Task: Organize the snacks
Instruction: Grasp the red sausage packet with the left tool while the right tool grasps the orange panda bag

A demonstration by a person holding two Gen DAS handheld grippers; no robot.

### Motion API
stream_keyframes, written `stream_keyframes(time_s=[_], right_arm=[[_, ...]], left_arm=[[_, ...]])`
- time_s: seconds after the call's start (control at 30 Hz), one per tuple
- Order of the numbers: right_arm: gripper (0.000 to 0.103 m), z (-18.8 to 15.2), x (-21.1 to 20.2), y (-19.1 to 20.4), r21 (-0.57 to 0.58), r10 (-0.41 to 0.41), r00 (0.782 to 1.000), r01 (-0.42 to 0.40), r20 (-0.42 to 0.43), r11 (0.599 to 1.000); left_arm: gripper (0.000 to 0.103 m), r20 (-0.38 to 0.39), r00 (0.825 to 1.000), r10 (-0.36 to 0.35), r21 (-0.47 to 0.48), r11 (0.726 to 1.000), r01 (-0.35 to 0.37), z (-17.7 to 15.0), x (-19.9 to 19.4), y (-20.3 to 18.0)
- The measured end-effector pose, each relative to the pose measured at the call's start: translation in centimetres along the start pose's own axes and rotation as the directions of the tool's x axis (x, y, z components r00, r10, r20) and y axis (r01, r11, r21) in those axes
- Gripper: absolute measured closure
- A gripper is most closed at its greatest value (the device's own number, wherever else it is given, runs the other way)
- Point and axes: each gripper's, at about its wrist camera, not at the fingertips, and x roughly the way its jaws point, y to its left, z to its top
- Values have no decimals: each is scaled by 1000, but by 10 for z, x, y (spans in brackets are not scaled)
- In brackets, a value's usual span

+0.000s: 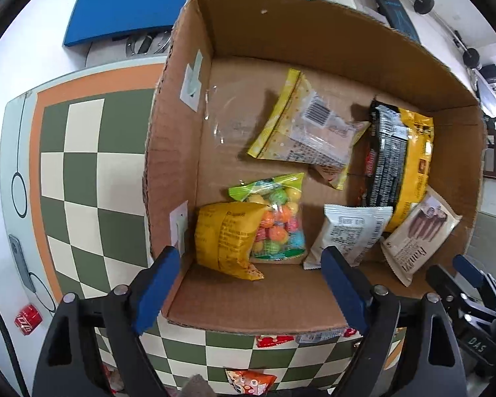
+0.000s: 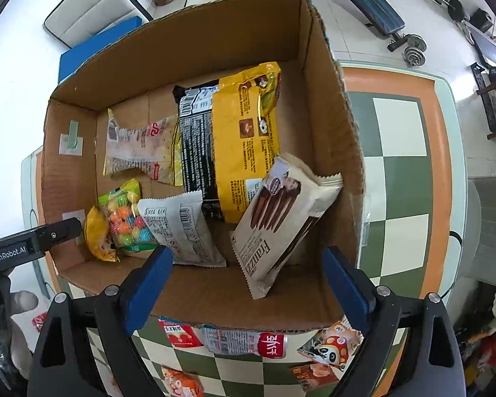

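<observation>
An open cardboard box (image 1: pixel 241 23) (image 2: pixel 195 43) stands on the checkered table and holds several snacks. My left gripper (image 1: pixel 251 284) hangs open over its near left corner, above a small yellow packet (image 1: pixel 225 241) and a bag of coloured candies (image 1: pixel 277 218); nothing touches its pads. Over the near right part my right gripper (image 2: pixel 248 281) is open too. Below it a beige wafer pack (image 2: pixel 281 218) leans on a big yellow-and-black bag (image 2: pixel 241 139). A white packet (image 2: pixel 182 228) and a yellow-edged clear packet (image 1: pixel 307 125) lie in the middle.
Loose snack packets lie on the checkered table (image 2: pixel 400 178) in front of the box: red ones (image 2: pixel 182 334), a panda packet (image 2: pixel 327 347), an orange one (image 2: pixel 182 383). A blue pad (image 1: pixel 132 3) sits behind the box. A gloved hand (image 2: pixel 20 301) holds the left gripper's body (image 2: pixel 33 244).
</observation>
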Motion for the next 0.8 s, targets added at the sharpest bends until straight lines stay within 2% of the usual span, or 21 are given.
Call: stream_keyframes(time_s=[0.13,0.23,0.33,0.43,0.53,0.67,0.8], right_arm=[[8,-7,-3,2,-6,7,1000,-6,10,1000],[7,-14,-10,2,-3,26,999,-26,27,1000],[7,-28,-24,-1,15,84,995,-85,55,996],[7,-53,-38,-4,13,131,987,-133,89,991],[7,-84,-45,-9,19,122,987,-124,109,992],[7,-123,-38,-35,98,122,988,-132,97,986],[7,-151,-13,-71,181,75,994,-87,74,980]], left_arm=[[16,26,1000,2,16,1000,-3,-8,-11,-6],[16,86,996,25,44,999,-29,-24,-25,-12],[16,180,981,77,64,994,-90,-50,-43,-20],[16,244,968,67,58,995,-84,-85,-53,-23],[16,265,963,58,50,996,-74,-122,-51,-23],[16,235,970,61,34,997,-70,-155,-28,-23],[16,99,995,14,9,1000,-15,-163,25,-20]])
